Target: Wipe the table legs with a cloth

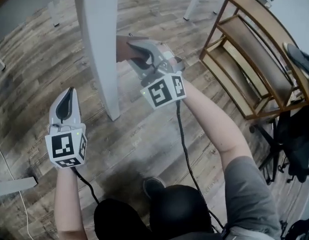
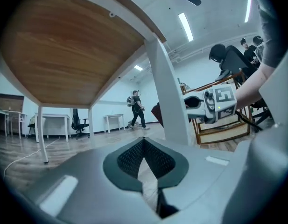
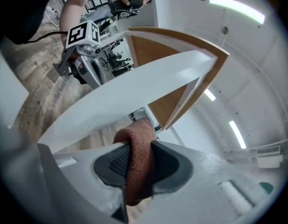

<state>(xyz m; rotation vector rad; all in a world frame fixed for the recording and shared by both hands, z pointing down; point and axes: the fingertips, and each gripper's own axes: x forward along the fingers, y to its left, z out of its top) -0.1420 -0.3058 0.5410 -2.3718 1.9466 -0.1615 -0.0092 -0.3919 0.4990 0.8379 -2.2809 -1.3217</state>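
The rust-brown cloth, folded into a thick, nubbly wad, is clamped between the right gripper's fingers and held against the white desk leg. Left of that leg and apart from it, the left gripper hangs with its fingers together, empty. Each gripper's cube bears black-and-white square markers.

- It was an open-plan office or lab room, going by the fittings.
- Far ahead of the left gripper stood white-legged desks and a wheeled office chair (a person walked near them).
- Above it ran ceiling strip lights.
- To its right stood a wooden shelf rack.
- Beneath it lay a wood-plank floor.
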